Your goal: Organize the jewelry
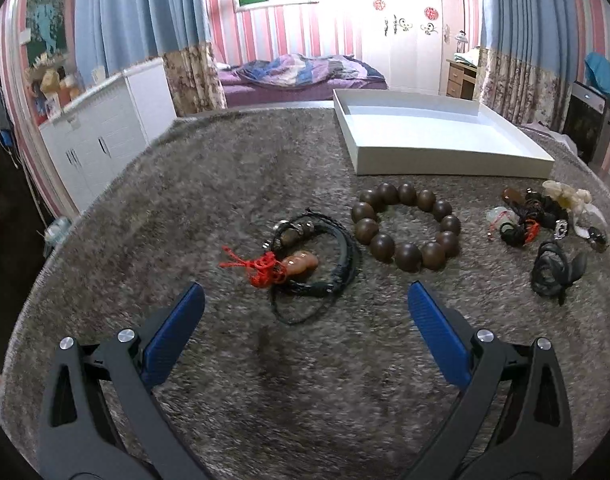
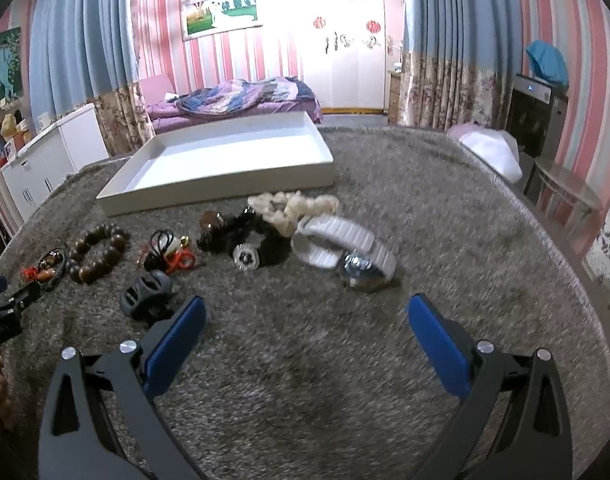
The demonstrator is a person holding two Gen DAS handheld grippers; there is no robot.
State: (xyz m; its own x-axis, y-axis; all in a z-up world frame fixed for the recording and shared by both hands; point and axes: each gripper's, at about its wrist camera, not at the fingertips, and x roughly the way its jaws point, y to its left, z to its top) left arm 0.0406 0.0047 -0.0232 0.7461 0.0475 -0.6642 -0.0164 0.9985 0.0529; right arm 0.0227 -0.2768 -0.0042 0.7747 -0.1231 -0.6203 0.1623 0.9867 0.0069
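Observation:
Jewelry lies in a row on a grey fuzzy cloth. In the left wrist view my left gripper [image 1: 305,300] is open and empty, just short of a black cord bracelet with a red knot and brown gourd pendant [image 1: 301,260]. A brown wooden bead bracelet [image 1: 405,226] lies to its right, then a tangle of small pieces [image 1: 525,218] and a dark hair clip [image 1: 557,270]. An empty white tray [image 1: 445,136] stands behind. My right gripper [image 2: 305,312] is open and empty, short of a white-strap watch [image 2: 345,250]. The tray [image 2: 225,184], bead bracelet [image 2: 97,254] and dark clip [image 2: 147,294] also show there.
A cream scrunchie [image 2: 293,206] and a black fuzzy piece with a sparkly ring [image 2: 249,244] lie before the tray. A white bag [image 2: 489,152] sits at the table's far right edge. The left gripper's tip [image 2: 1,300] shows at the left edge. A bed and cabinets stand beyond.

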